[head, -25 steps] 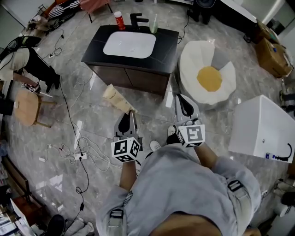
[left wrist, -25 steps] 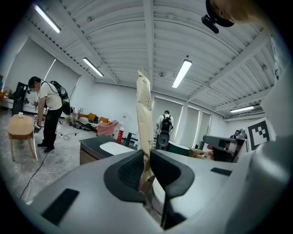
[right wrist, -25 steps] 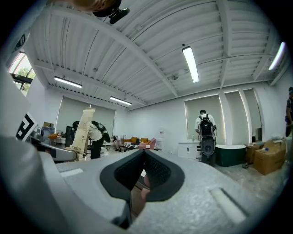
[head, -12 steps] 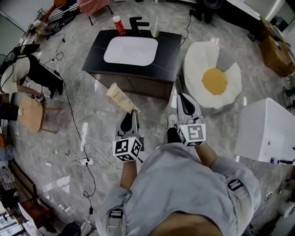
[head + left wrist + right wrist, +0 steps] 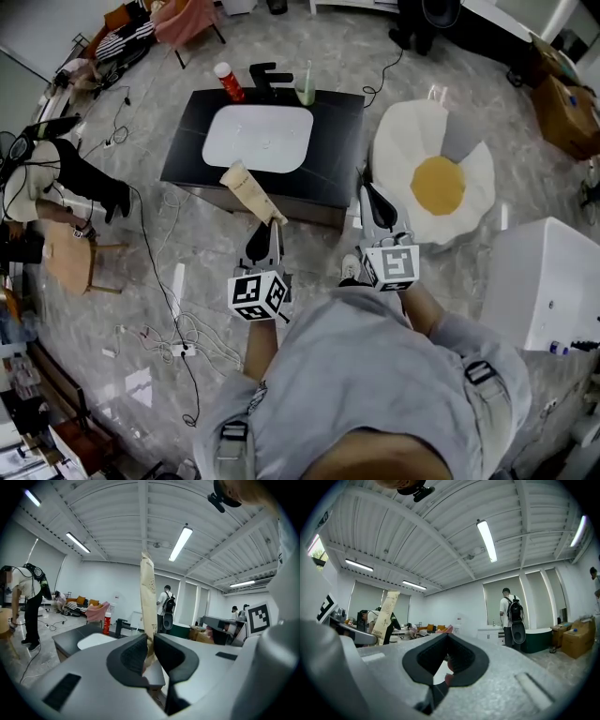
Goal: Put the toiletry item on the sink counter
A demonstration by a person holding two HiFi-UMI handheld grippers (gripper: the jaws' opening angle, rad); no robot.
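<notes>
A: What has the left hand-held gripper [image 5: 151, 652] got?

B: It is clenched on the narrow end of a beige tube [image 5: 148, 597]. The tube stands out past the jaws, with its wide flat end farthest off. The right hand-held gripper [image 5: 447, 662] has its jaws together on nothing.

A: And where is the tube against the goal?

B: In the air, not set down yet. In the head view it slants across the front edge of the dark counter [image 5: 333, 141], with its wide end by the near corner of the white basin [image 5: 258, 139].

A: How will it handle?

B: My guess is light, soft-walled and a bit slick. Held by one end it may swing or sag. A hard squeeze on the body would dent it or push its contents toward the cap. The firmer narrow end is the sound place to hold.

A: Where should it go?

B: On bare counter beside the basin, clear of the red bottle [image 5: 228, 82], faucet [image 5: 269, 75] and green bottle [image 5: 306, 86] at the back. Laid flat, I think it should not roll
</notes>
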